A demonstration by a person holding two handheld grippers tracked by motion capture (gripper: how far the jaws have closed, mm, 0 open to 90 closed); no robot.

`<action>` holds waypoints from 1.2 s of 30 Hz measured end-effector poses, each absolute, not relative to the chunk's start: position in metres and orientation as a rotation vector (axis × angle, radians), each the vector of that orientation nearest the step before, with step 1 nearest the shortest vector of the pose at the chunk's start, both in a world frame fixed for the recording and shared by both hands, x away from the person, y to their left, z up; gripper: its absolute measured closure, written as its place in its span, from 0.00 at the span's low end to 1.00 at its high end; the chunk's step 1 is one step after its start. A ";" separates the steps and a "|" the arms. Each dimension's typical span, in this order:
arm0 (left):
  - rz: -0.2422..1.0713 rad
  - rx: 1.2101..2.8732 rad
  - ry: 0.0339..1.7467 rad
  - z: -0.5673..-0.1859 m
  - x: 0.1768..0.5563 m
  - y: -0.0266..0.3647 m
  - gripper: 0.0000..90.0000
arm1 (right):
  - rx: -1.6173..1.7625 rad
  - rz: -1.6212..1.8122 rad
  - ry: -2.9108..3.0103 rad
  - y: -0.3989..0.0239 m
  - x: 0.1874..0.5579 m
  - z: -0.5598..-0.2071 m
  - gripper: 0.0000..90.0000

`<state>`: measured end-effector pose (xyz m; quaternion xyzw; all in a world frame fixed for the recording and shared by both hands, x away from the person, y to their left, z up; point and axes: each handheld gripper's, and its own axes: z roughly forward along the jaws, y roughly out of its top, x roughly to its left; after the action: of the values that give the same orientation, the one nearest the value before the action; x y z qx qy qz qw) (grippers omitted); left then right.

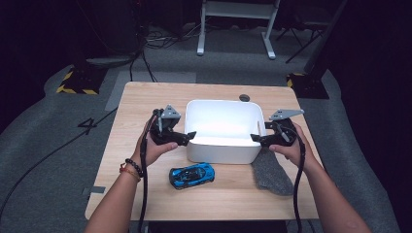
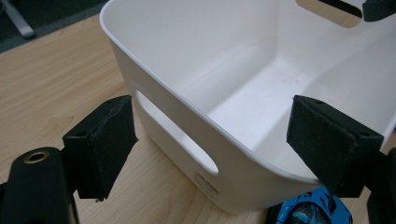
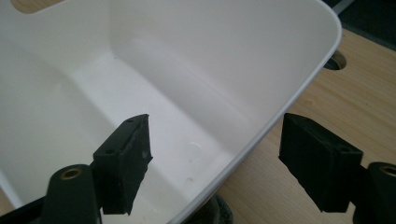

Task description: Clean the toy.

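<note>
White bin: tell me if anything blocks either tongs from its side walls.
Nothing visible does. The left tongs straddle the white bin wall at its left end, one pad outside and one inside. The right tongs straddle the right wall likewise. No pad presses yet.

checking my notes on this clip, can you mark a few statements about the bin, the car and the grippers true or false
1. The white bin has nothing in it. True.
2. The blue toy car lies inside the bin. False: it lies on the table, just in front of the bin.
3. The left gripper straddles the bin's wall, jaws open, one inside and one outside. True.
4. The right gripper is shut on the grey cloth. False: its jaws stand open across the bin's wall, and the cloth lies on the table beside the bin's front right corner.
5. The bin's side has a slot handle. True.
</note>
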<state>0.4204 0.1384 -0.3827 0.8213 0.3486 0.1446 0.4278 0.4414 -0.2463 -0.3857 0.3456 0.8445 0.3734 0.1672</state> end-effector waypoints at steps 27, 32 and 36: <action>0.343 2.216 0.647 -0.441 0.345 0.175 0.18 | 0.903 1.173 2.291 -0.293 0.398 -0.372 0.25; 0.294 2.263 0.605 -0.457 0.343 0.164 0.18 | 0.896 1.164 2.331 -0.299 0.390 -0.392 0.25; 0.261 2.301 0.592 -0.468 0.342 0.157 0.18 | 0.891 1.129 2.399 -0.302 0.384 -0.416 0.25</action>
<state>0.3419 0.1566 -0.4682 0.8956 0.2303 0.1015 0.3668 0.3841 -0.3016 -0.4165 0.3138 0.8450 0.3976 0.1714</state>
